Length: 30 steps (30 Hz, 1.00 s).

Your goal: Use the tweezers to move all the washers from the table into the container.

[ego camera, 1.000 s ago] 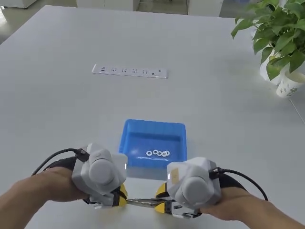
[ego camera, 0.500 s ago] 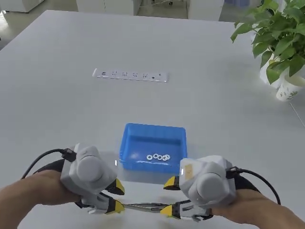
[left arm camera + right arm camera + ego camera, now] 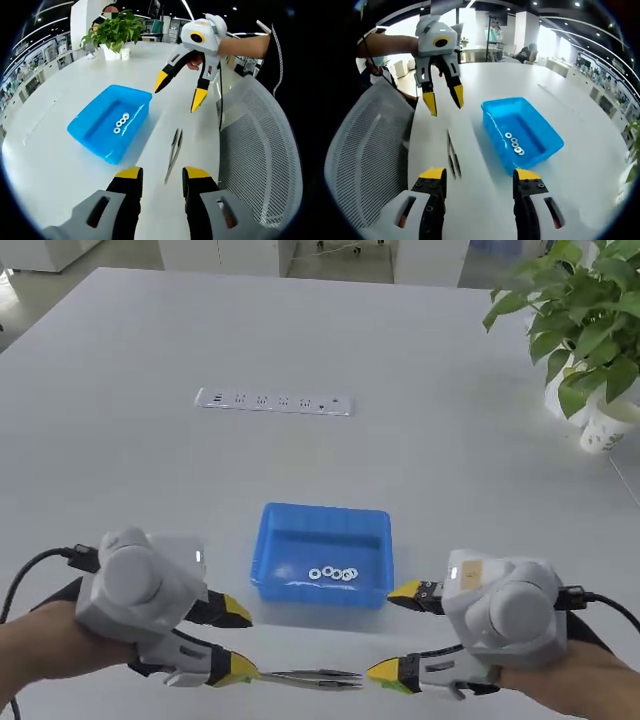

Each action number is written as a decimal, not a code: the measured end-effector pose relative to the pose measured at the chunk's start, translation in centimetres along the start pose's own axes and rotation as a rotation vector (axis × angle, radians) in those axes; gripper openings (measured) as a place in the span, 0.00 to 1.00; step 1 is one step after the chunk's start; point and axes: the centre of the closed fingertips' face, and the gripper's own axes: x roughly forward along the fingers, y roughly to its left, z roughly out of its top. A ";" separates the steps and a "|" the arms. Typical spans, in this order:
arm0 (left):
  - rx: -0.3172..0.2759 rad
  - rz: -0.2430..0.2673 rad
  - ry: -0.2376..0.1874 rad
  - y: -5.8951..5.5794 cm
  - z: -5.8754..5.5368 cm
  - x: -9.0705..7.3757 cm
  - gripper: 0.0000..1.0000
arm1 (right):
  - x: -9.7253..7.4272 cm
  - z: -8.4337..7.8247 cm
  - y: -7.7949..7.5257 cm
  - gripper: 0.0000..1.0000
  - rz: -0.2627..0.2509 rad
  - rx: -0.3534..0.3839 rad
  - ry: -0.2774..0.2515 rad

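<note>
Tweezers (image 3: 305, 677) lie between left gripper (image 3: 242, 642) and right gripper (image 3: 385, 632) (jaws of both spread); washers (image 3: 333, 573) sit in container (image 3: 325, 511).

— Was any writing legible anywhere?
— None. The cup (image 3: 603, 428) beside the plant (image 3: 585, 310) bore green print too small to read, and the power strip (image 3: 273, 401) on the surface (image 3: 450, 390) carried marks too faint to make out.

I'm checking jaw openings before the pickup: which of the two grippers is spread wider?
The right gripper, on the person's right of the silver metal tweezers; its yellow-tipped jaws gape wider than those of the left gripper.
</note>
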 end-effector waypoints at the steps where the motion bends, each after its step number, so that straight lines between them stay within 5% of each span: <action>1: -0.007 0.007 -0.009 0.0 0.0 -0.3 0.38 | -0.2 0.0 -0.2 0.57 -0.009 0.010 -0.006; 11: -0.050 0.118 -0.126 1.0 0.9 -2.7 0.53 | -3.3 0.2 -1.8 0.71 -0.099 0.087 -0.092; 20: -0.060 0.219 -0.215 2.2 2.3 -4.2 0.79 | -5.2 -0.5 -2.4 0.83 -0.126 0.116 -0.112; 30: -0.120 0.224 -0.276 1.7 2.6 -4.5 0.90 | -6.0 -1.6 -2.5 0.98 -0.188 0.214 -0.166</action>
